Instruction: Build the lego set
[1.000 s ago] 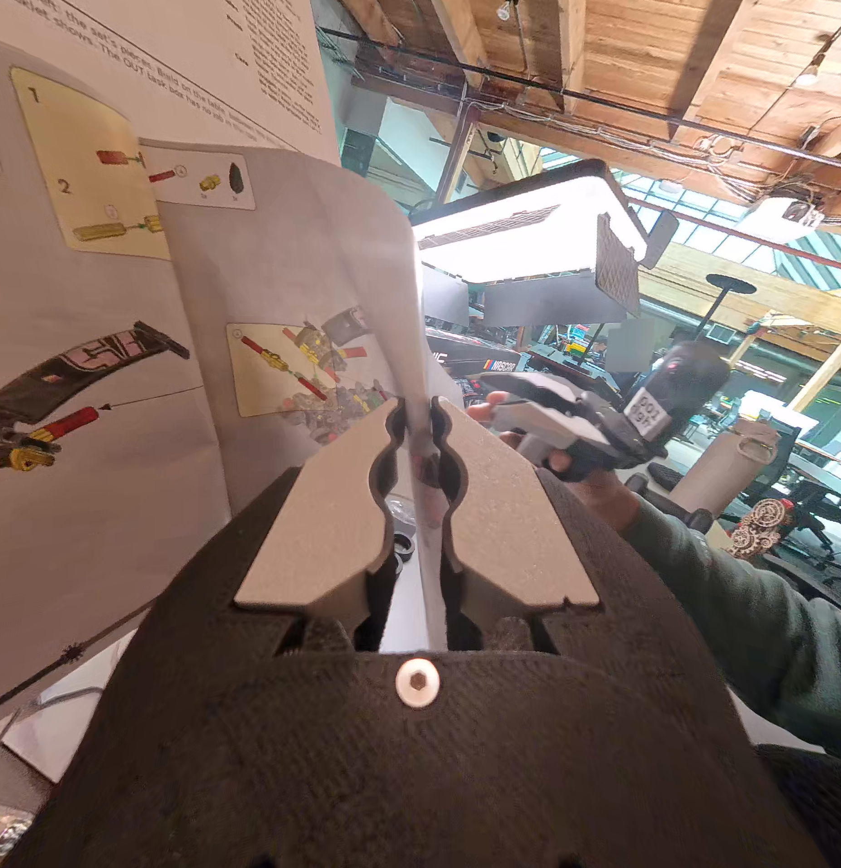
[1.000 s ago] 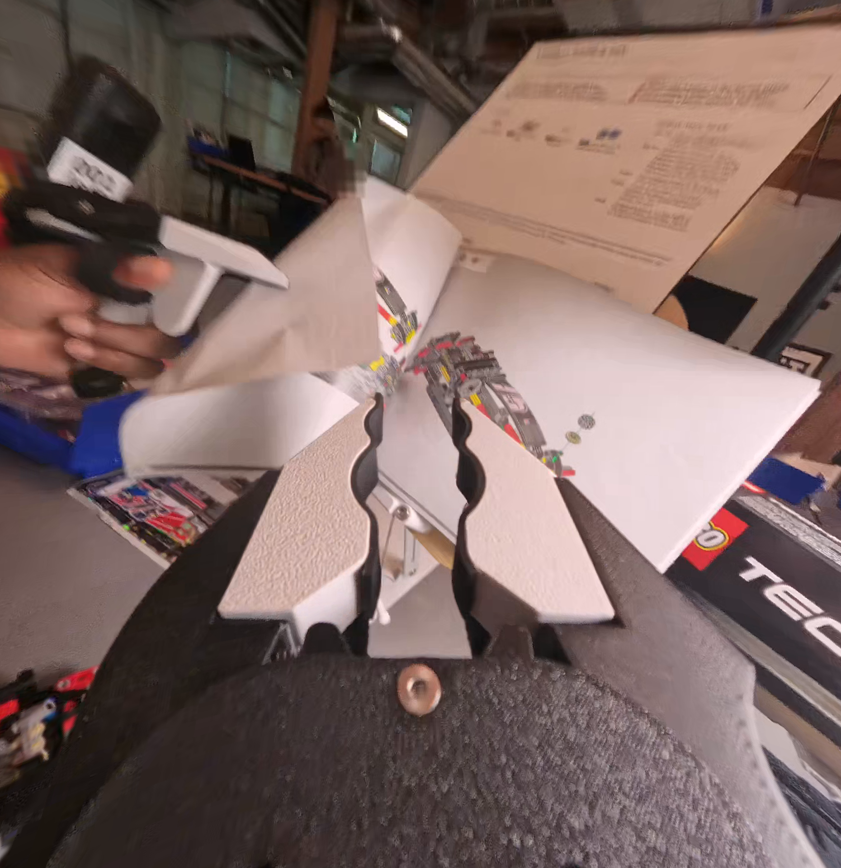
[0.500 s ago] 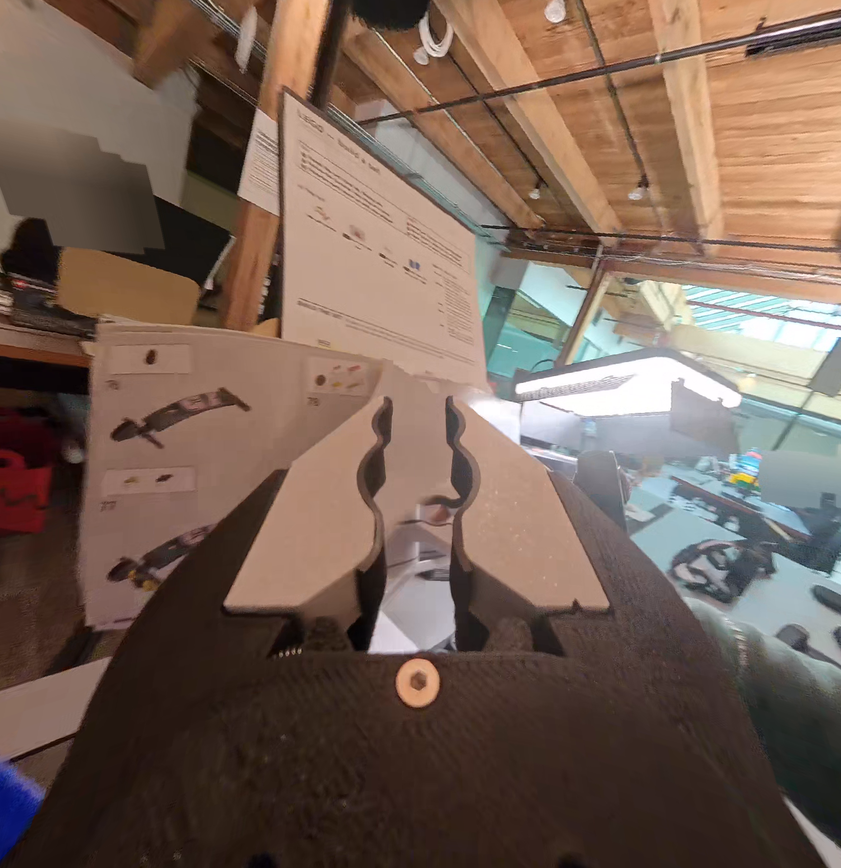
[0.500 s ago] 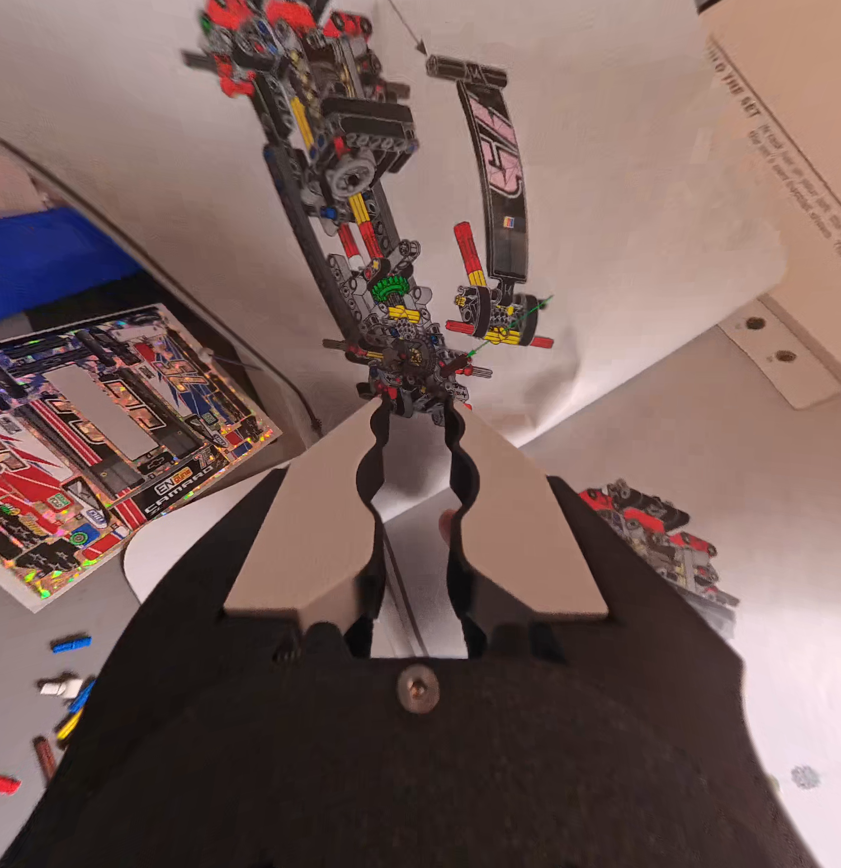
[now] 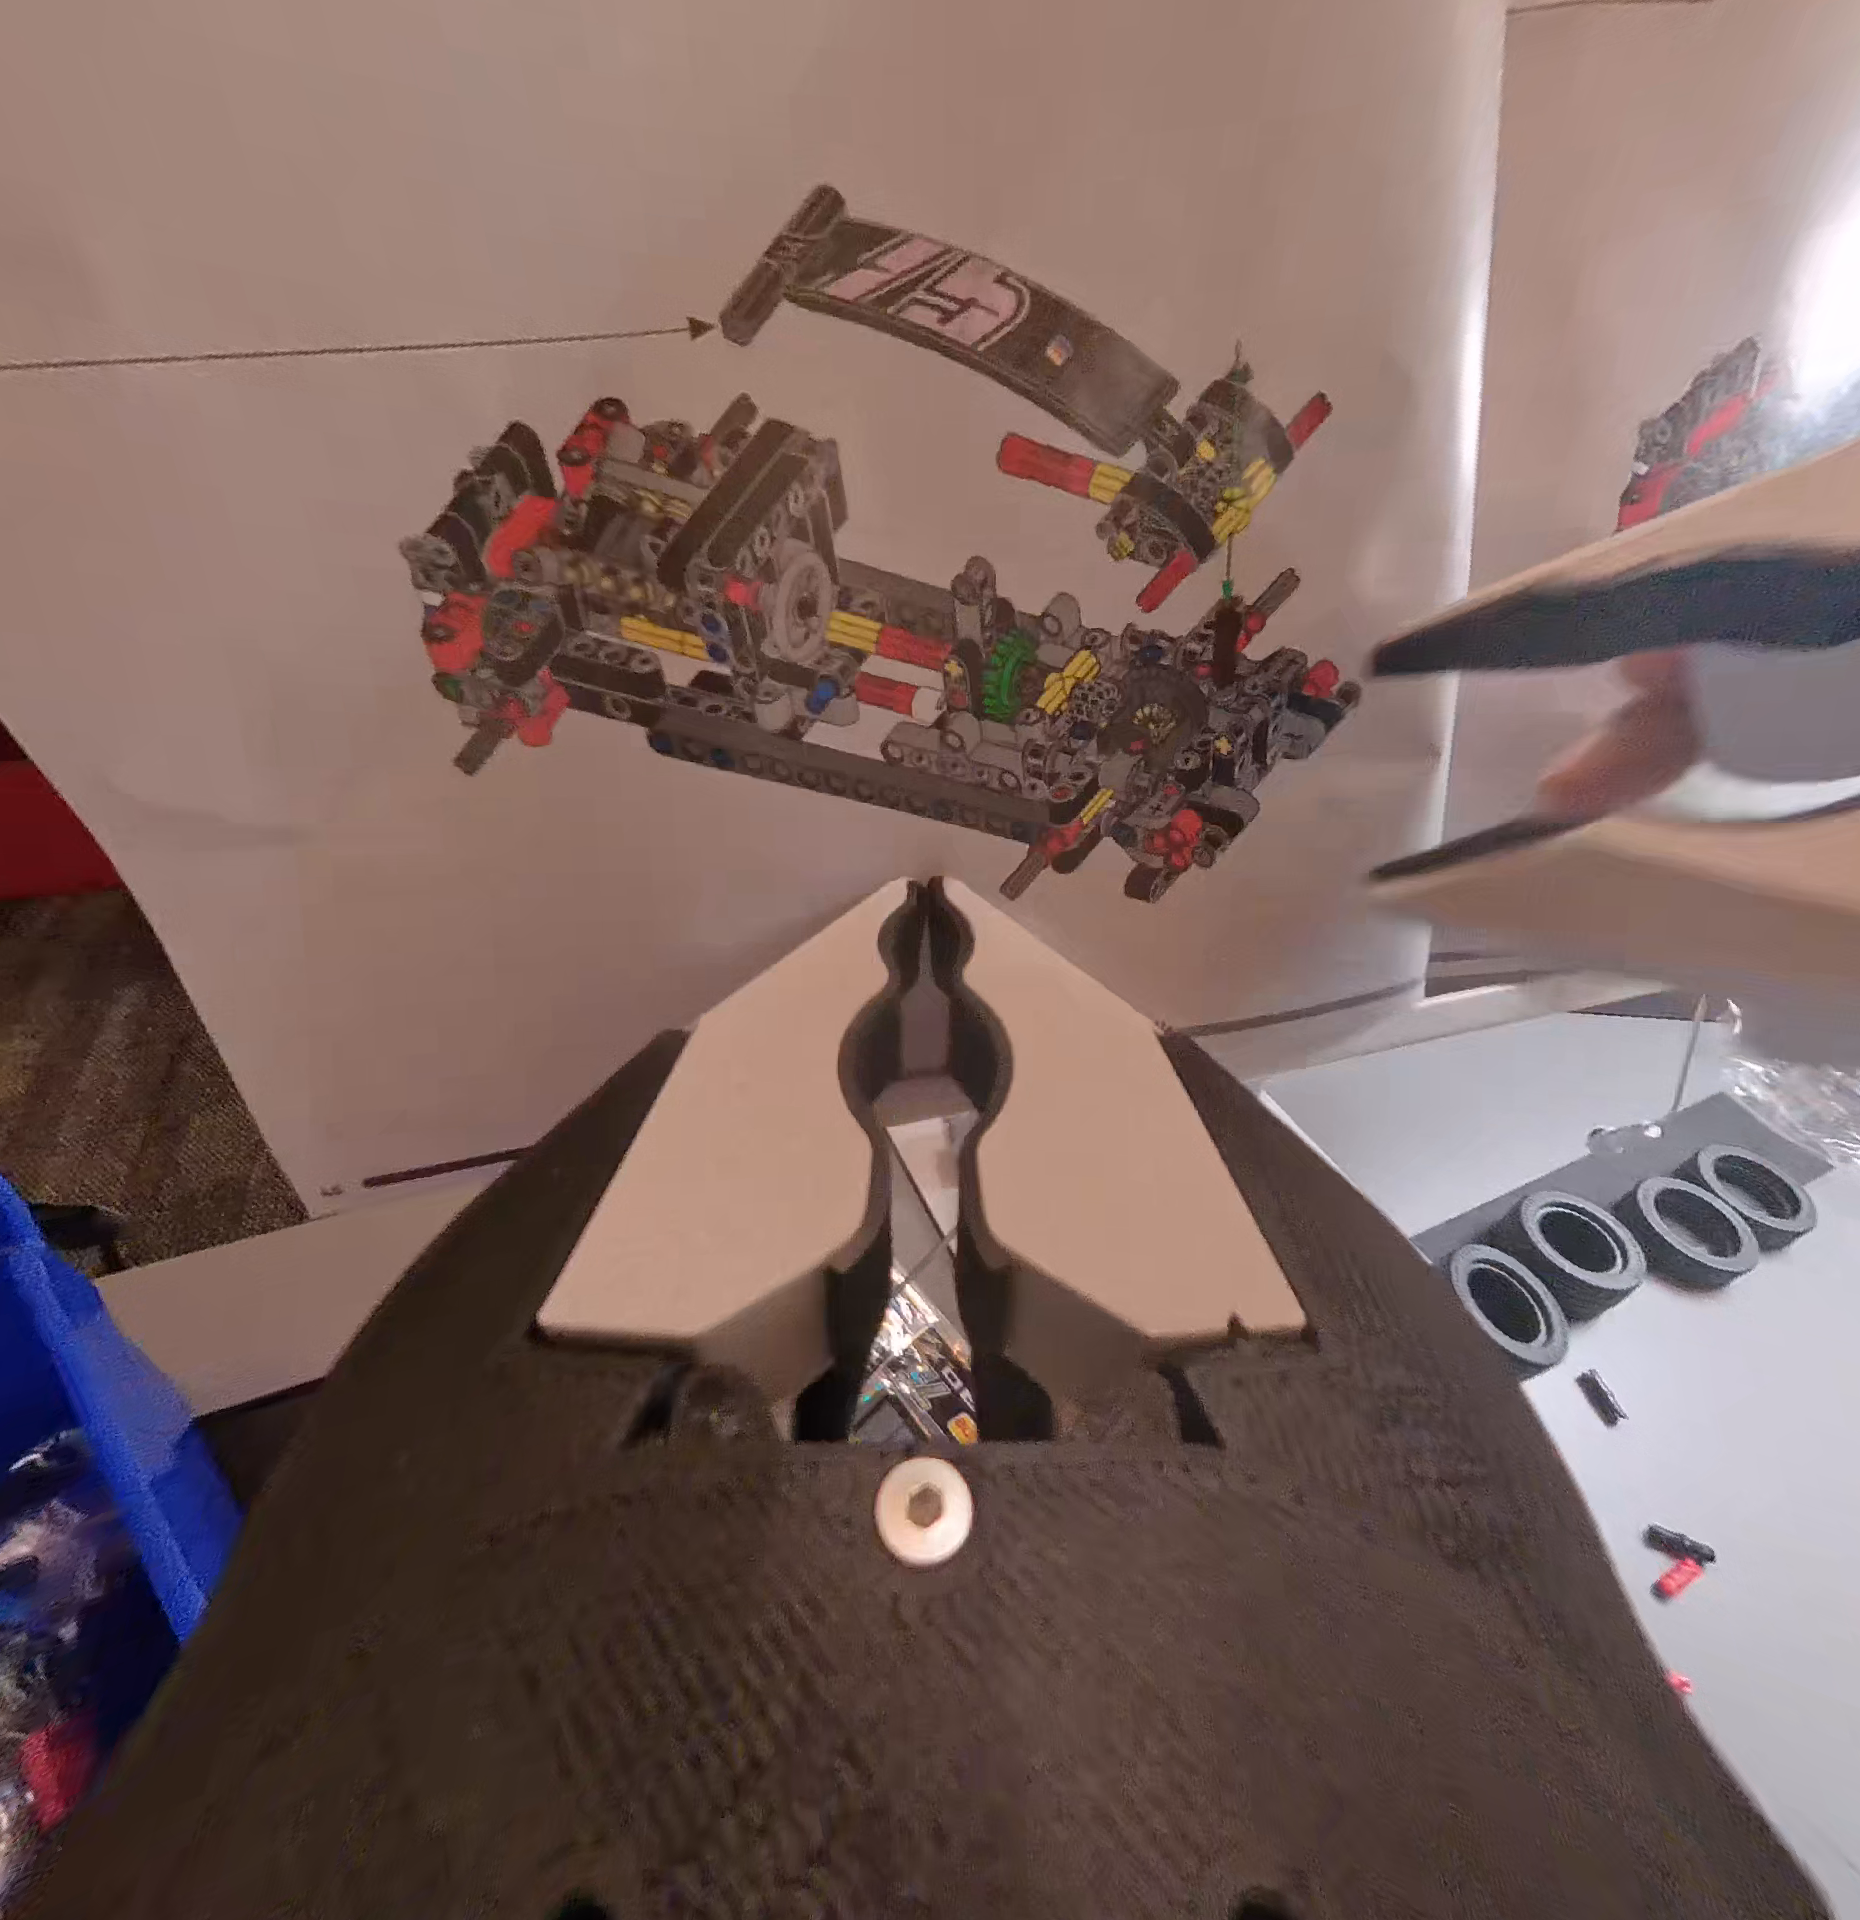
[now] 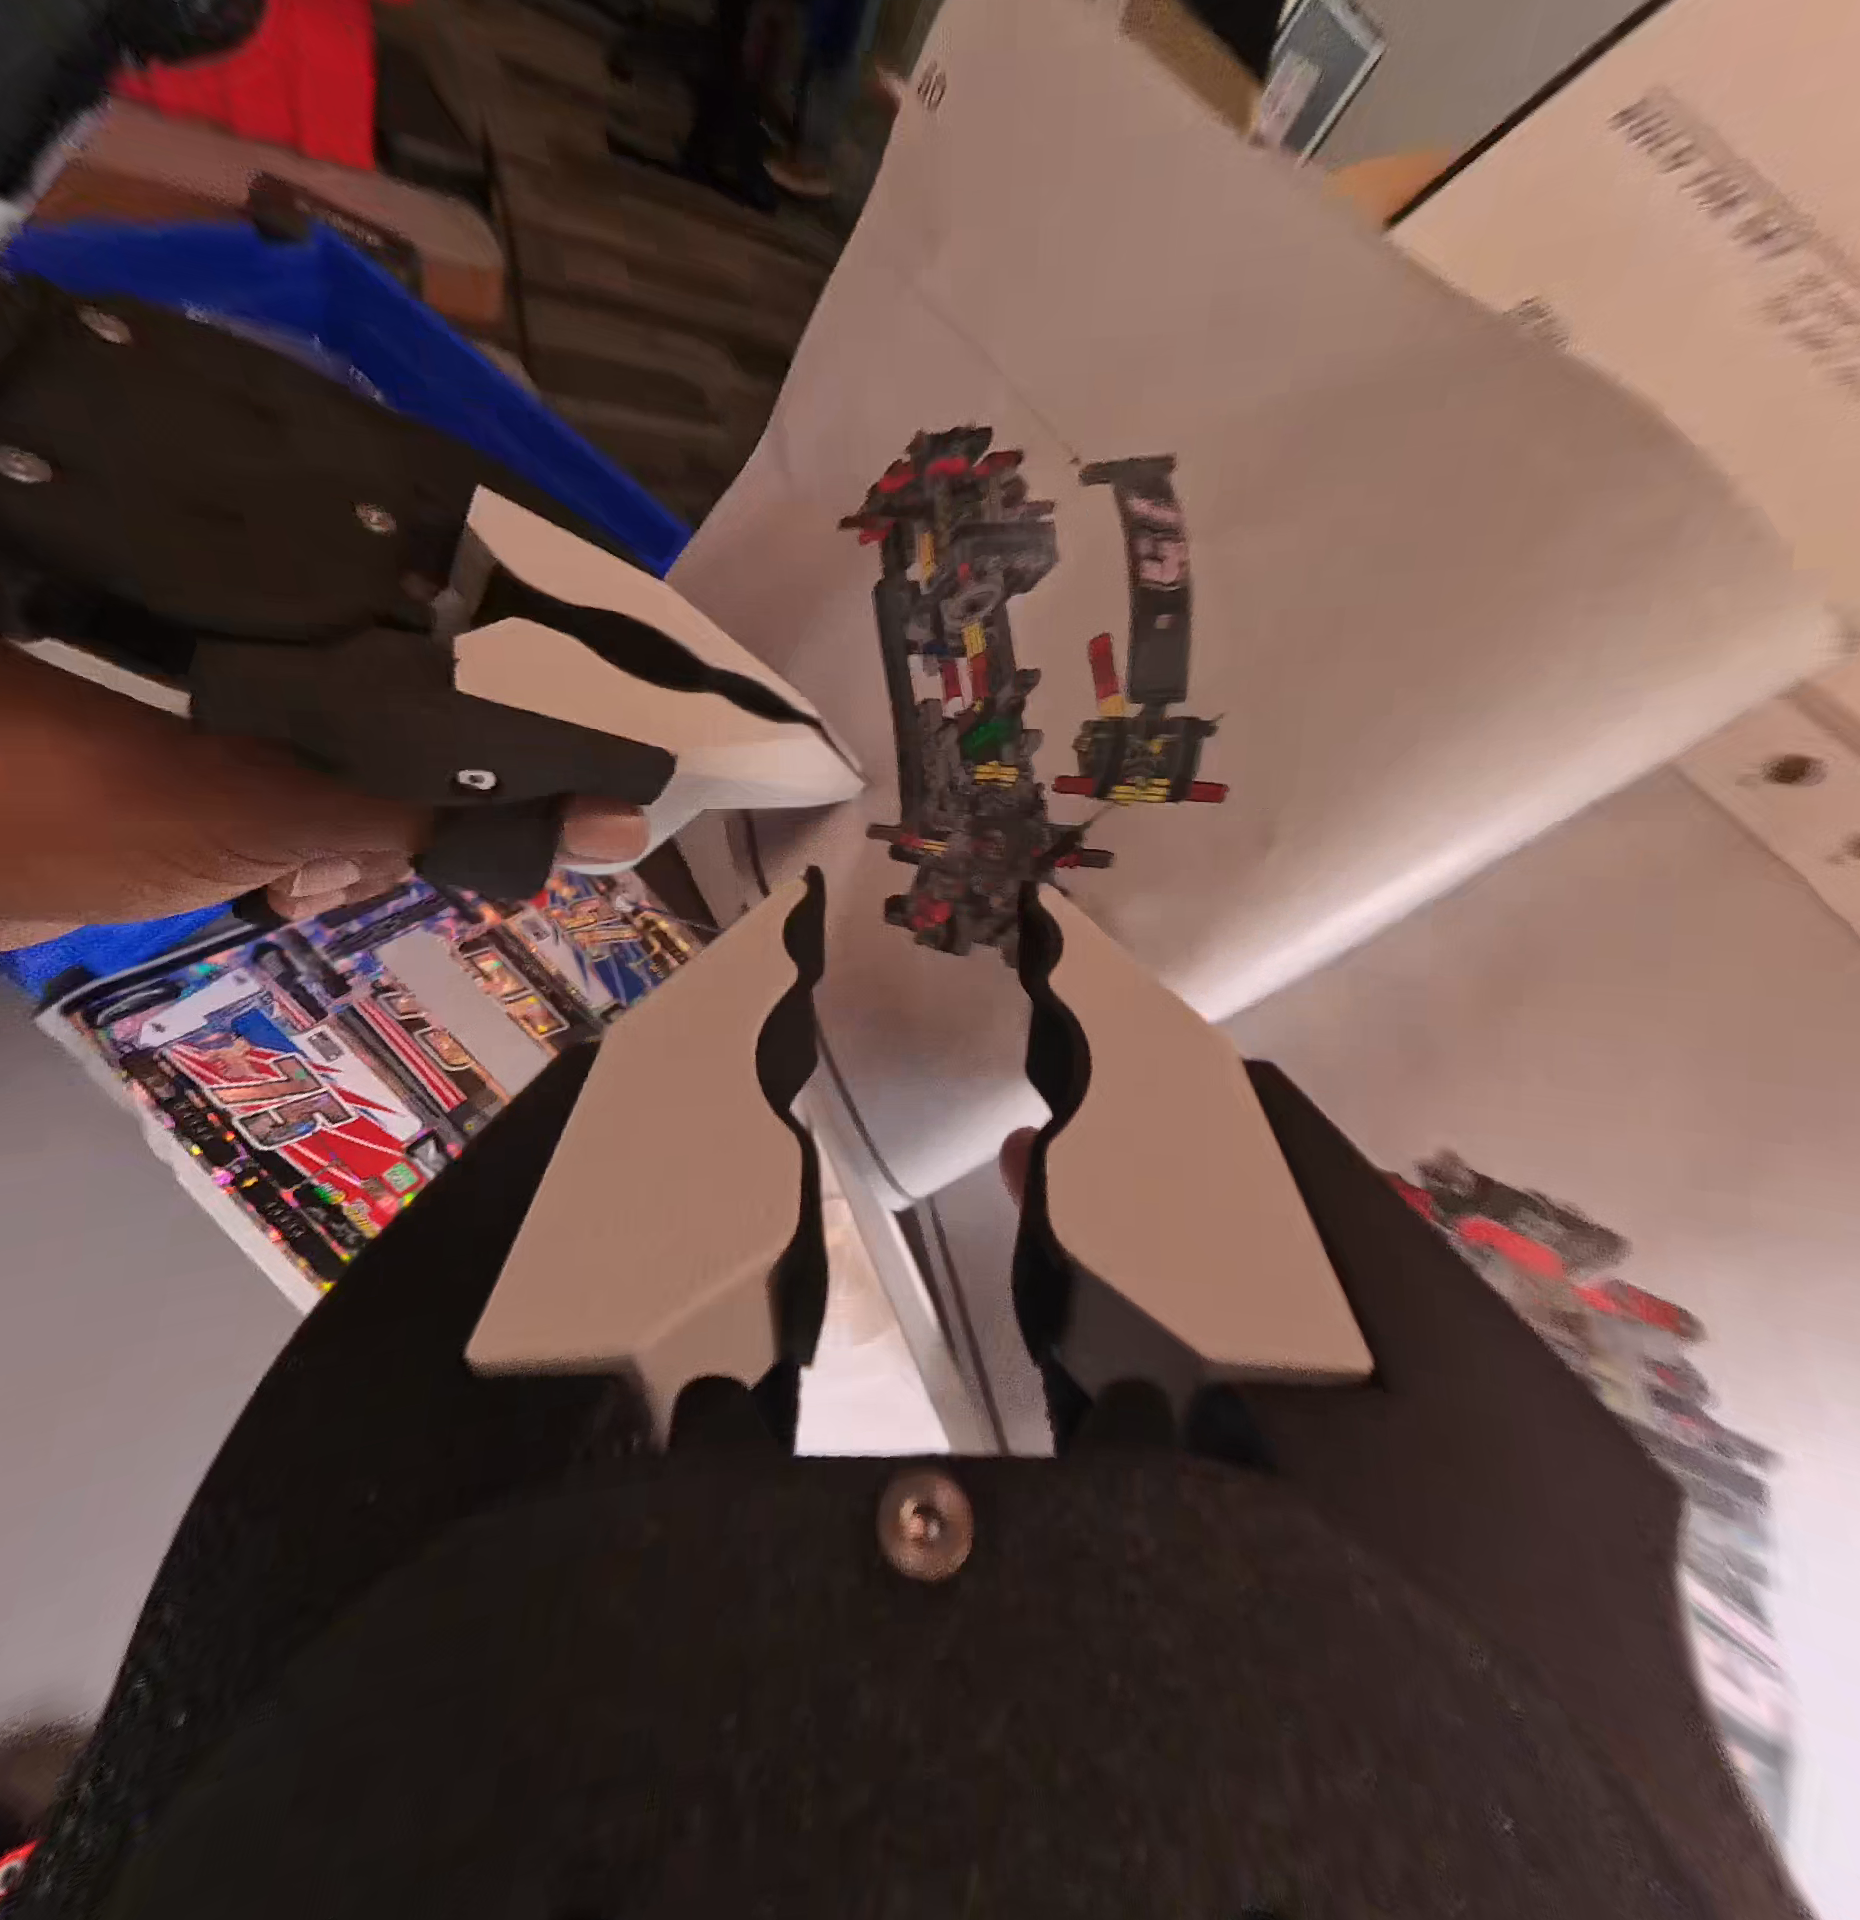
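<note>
A blue bin (image 5: 64,1455) is seen at far left. The left tongs (image 5: 927,885) are pressed together at the tips, nothing visibly pinched, close before the instruction booklet (image 5: 697,208), which is propped upright above the counter (image 5: 1736,1475). The right tongs (image 6: 921,914) are spread wide and empty before the same page. Four black tyres (image 5: 1632,1236) lie at right.

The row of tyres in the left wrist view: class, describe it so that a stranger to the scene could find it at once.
Start at the big white instruction booklet standing open behind the left claw. Drop to the pale table on its right, where a dark mat lies. There stand four black rubber tyres side by side, the only ring-shaped pieces, far larger than the tiny loose pins nearby.
</note>
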Motion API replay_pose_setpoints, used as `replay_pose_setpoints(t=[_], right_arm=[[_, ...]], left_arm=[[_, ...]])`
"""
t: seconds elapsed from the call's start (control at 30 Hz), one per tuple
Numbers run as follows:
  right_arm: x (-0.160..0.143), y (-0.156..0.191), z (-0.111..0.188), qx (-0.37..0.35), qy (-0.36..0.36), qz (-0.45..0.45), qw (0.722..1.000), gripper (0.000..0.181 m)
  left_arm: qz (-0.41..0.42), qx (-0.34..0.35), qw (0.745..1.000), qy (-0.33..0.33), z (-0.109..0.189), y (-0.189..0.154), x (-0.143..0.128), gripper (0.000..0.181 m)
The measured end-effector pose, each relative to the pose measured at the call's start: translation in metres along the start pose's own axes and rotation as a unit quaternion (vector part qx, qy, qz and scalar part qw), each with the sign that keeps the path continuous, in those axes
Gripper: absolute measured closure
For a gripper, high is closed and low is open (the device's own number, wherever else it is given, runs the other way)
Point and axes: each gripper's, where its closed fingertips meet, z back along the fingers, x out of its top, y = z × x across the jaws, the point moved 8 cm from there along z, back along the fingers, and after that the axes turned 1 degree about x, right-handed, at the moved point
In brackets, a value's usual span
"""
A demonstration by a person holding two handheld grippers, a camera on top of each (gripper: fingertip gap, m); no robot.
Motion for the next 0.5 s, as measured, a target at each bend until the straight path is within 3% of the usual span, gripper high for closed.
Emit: replay_pose_setpoints(t=[0.13, 0.27, 0.33, 0.4, 0.5], right_arm=[[-0.01, -0.028, 0.02, -0.075, 0.015, 0.066, 0.995, 0.156], [-0.016, -0.024, 0.003, -0.098, 0.053, 0.114, 0.987, 0.156], [-0.014, -0.021, -0.002, -0.129, 0.07, 0.138, 0.979, 0.157], [-0.013, -0.019, -0.004, -0.147, 0.079, 0.152, 0.974, 0.157], [-0.012, -0.019, -0.003, -0.143, 0.088, 0.135, 0.977, 0.157]], left_arm=[[0.009, -0.02, 1.0, 0.004, 0.001, 0.004, 0.001, 0.181], [0.073, -0.022, 0.997, 0.004, 0.014, -0.001, 0.0, 0.169], [0.146, -0.036, 0.988, -0.017, 0.03, -0.01, -0.01, 0.158], [0.288, -0.071, 0.955, -0.017, 0.042, -0.019, -0.033, 0.148], [0.477, -0.107, 0.872, -0.027, 0.045, -0.031, -0.069, 0.132]])
